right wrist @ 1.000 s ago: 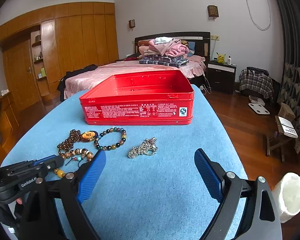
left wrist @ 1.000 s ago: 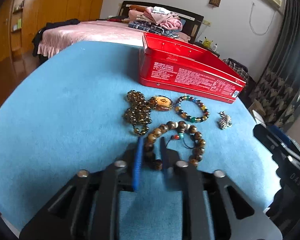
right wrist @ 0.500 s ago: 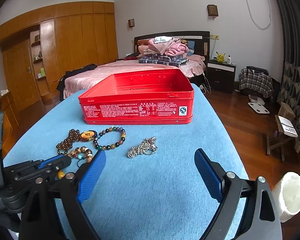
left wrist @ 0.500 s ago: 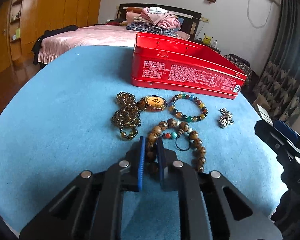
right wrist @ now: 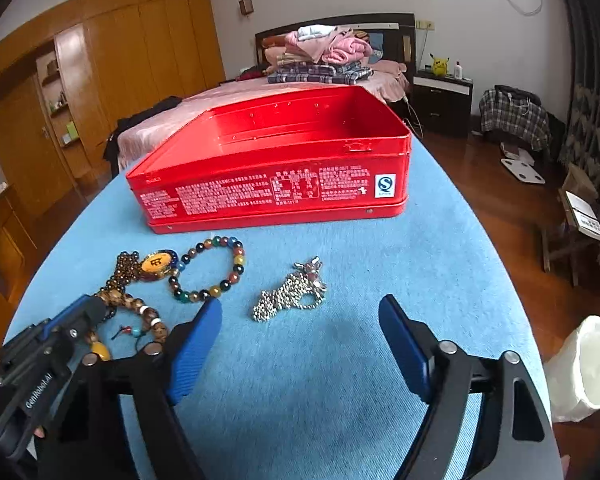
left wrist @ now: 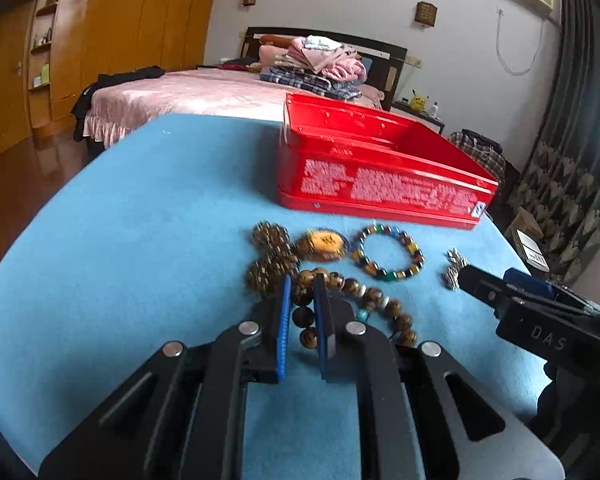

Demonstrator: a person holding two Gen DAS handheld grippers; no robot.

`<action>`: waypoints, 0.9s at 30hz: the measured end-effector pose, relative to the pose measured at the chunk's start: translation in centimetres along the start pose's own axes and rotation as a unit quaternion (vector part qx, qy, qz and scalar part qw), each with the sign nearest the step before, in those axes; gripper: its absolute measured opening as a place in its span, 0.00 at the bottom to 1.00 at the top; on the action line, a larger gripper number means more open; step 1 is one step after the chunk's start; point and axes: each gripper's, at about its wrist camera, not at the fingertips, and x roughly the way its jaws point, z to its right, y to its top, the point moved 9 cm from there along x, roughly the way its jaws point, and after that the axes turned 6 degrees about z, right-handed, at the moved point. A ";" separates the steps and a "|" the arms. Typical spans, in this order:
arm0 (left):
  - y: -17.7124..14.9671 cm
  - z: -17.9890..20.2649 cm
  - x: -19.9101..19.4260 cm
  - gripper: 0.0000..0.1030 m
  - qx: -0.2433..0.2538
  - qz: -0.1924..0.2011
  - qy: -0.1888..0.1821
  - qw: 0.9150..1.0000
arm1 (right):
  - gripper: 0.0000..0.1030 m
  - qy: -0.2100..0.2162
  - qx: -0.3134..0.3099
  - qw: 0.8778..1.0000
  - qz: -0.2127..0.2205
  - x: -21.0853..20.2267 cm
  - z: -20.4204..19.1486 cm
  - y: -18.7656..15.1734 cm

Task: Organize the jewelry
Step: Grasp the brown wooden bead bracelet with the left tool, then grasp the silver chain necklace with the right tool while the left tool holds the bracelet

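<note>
My left gripper (left wrist: 300, 280) is shut on the brown wooden bead bracelet (left wrist: 364, 294), pinching its beads between the blue pads; part of the bracelet hangs from them. The bracelet also shows in the right wrist view (right wrist: 152, 320), beside the left gripper (right wrist: 88, 312). A dark bead necklace with an orange pendant (left wrist: 324, 243), a multicoloured bead bracelet (right wrist: 208, 268) and a silver chain (right wrist: 292, 292) lie on the blue cloth. The open red tin (right wrist: 272, 172) stands behind them. My right gripper (right wrist: 300, 324) is open and empty, just in front of the silver chain.
The blue cloth table (right wrist: 340, 400) ends at a rounded edge on the right, with wooden floor and a white bin (right wrist: 580, 368) below. A bed with folded clothes (right wrist: 320, 56) stands behind the table.
My left gripper closed on the brown bead bracelet and has begun lifting it toward the tin. My right gripper moved forward, closer to the silver chain, still open.
</note>
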 end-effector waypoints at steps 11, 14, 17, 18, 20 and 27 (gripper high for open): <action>0.8 0.8 0.8 0.10 0.000 0.006 -0.019 1.000 | 0.62 -0.008 -0.008 0.999 -0.049 2.7 -0.4 0.2; 0.7 0.7 0.9 0.10 -0.004 0.004 -0.022 1.000 | 0.42 -0.002 -0.020 0.998 -0.053 2.7 -0.5 0.2; 0.6 0.7 0.9 0.10 -0.002 0.002 -0.024 1.000 | 0.26 0.016 -0.029 0.998 -0.055 2.5 -0.7 -0.1; 0.6 0.7 0.9 0.10 -0.002 0.002 -0.024 1.000 | 0.25 0.024 -0.029 0.998 -0.056 2.2 -0.7 -0.2; 0.5 0.8 1.0 0.10 -0.002 0.000 -0.025 1.000 | 0.24 0.033 -0.024 0.997 -0.058 1.7 -0.6 -0.6; 0.5 0.9 1.0 0.10 0.005 -0.001 -0.023 1.000 | 0.27 0.032 -0.023 0.998 -0.058 1.5 -0.6 -0.6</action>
